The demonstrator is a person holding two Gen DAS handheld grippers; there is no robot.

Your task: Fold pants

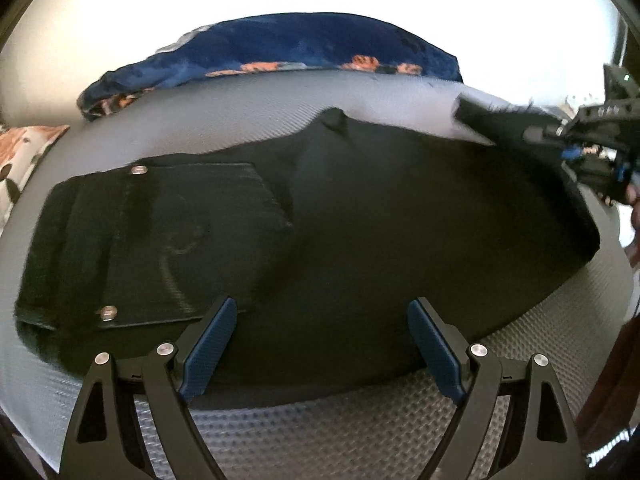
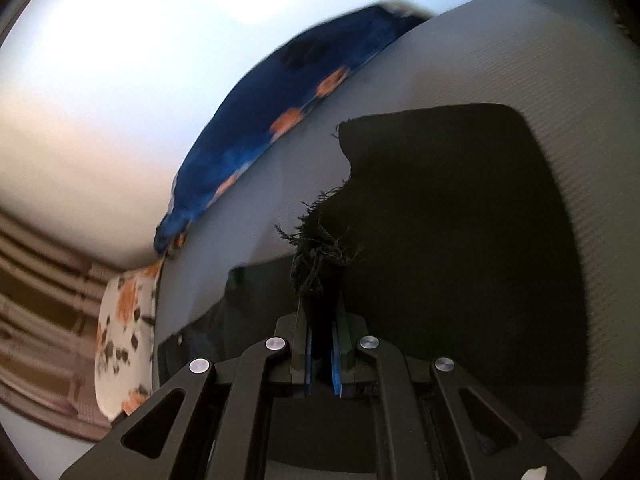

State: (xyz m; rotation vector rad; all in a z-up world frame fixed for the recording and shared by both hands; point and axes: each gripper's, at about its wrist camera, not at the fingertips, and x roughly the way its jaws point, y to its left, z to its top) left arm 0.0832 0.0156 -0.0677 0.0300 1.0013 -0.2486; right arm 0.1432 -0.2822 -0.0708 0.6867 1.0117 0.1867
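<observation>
Right tool (image 2: 322,320) clamps frayed hem of black pants (image 1: 360,240); left tool (image 1: 322,344) wide, empty.

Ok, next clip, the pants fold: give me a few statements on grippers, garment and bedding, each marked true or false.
1. The right gripper is clamped on the frayed hem of the black denim pants. True.
2. The left gripper is shut on the waistband. False: its jaws stand wide apart above the pants, with nothing between the pads.
3. The pants lie on a grey textured bed cover. True.
4. A back pocket with two metal rivets faces up. True.
5. The dark blue blanket with orange patches lies on top of the pants. False: it lies beyond them at the far edge of the bed cover, apart from them.
</observation>
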